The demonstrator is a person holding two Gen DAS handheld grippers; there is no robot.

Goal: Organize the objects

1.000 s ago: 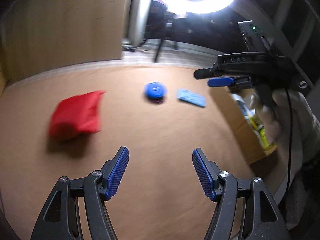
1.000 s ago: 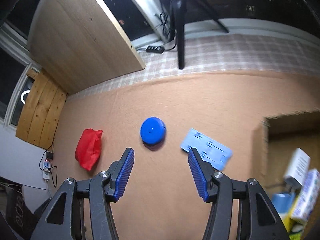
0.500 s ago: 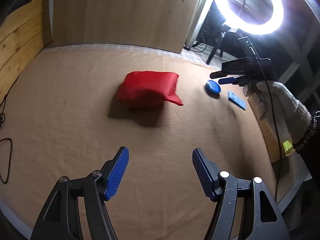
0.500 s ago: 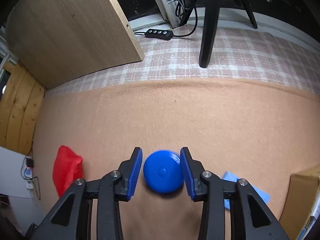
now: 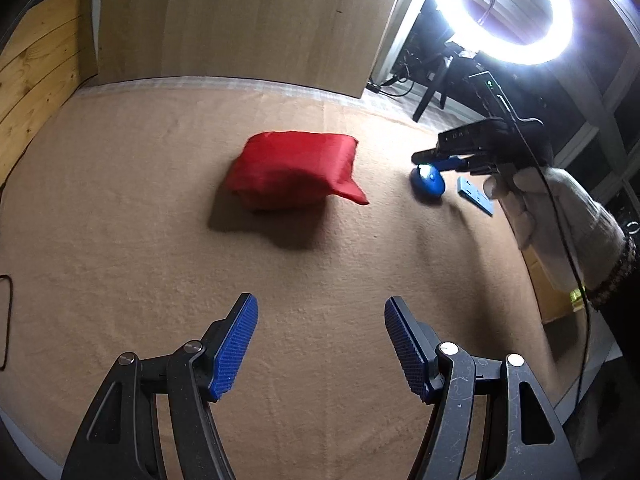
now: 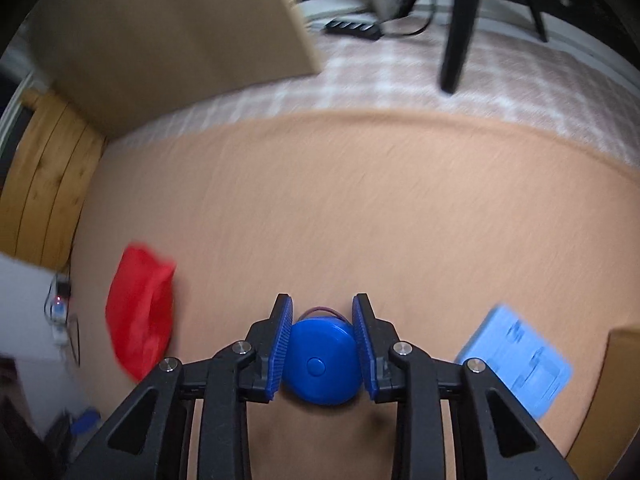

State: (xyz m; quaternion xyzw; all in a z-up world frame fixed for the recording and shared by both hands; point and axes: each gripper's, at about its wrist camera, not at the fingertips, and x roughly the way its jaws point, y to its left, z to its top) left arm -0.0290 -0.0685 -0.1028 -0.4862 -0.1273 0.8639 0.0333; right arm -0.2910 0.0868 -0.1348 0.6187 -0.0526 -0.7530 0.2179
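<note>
Tan blanket (image 6: 360,208); right gripper (image 6: 322,344) closing, clamps blue disc (image 6: 322,364); left gripper (image 5: 320,344) wide.

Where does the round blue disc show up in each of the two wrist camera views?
Left wrist view: the round blue disc lies far right, under the right gripper.
Right wrist view: it sits bottom centre, with the jaws closed on its sides.
Shared landmark: the red bag, to the disc's left in both views.
</note>
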